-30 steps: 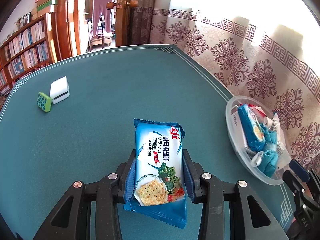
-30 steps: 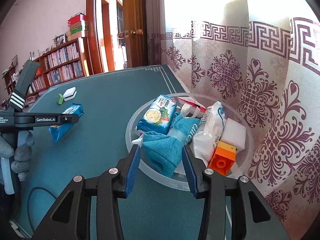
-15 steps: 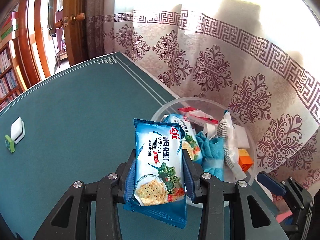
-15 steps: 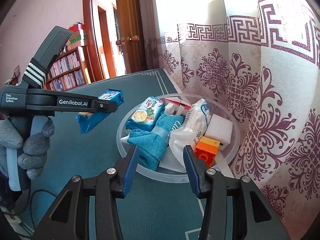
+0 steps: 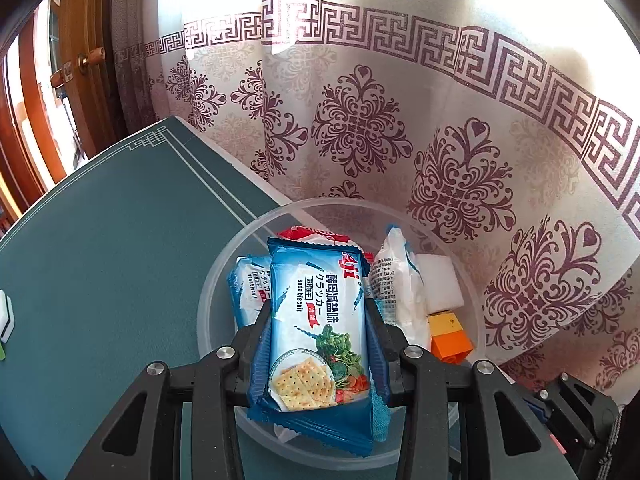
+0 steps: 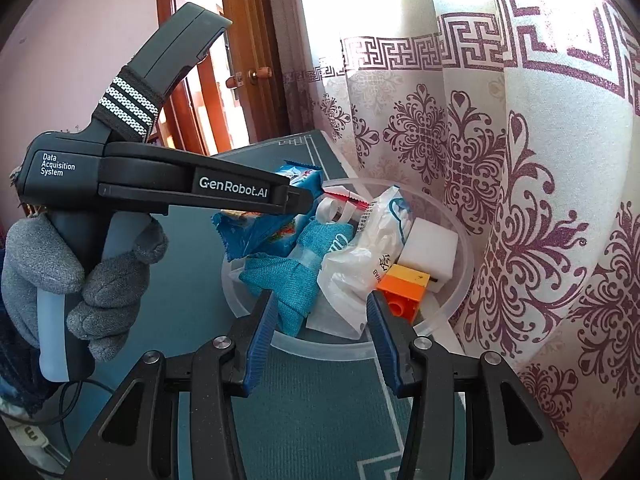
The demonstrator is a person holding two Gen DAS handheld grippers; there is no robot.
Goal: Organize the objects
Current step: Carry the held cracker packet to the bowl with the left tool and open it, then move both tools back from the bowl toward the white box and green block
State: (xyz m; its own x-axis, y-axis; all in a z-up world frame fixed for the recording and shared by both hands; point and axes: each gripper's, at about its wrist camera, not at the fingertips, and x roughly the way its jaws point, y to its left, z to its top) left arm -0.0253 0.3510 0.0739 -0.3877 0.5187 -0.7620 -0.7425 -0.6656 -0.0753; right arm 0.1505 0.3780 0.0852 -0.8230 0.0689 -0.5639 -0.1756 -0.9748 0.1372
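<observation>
Since a second ago the left gripper has swung from over the bare green table to above the clear bowl, carrying the cracker pack along. Its jaws are clamped on the pack's sides, pack hanging just over a matching pack at the bowl's left (teal cloth, orange block already inside). Step looks like the drop-off: next move calls for parting the jaws; the right gripper hovers agape and empty at the near rim.

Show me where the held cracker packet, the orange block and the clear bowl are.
cracker packet (image 5: 318, 332), left wrist view, middle of its front face
orange block (image 6: 402, 290), right wrist view, its top face
clear bowl (image 6: 328, 346), right wrist view, near rim
</observation>
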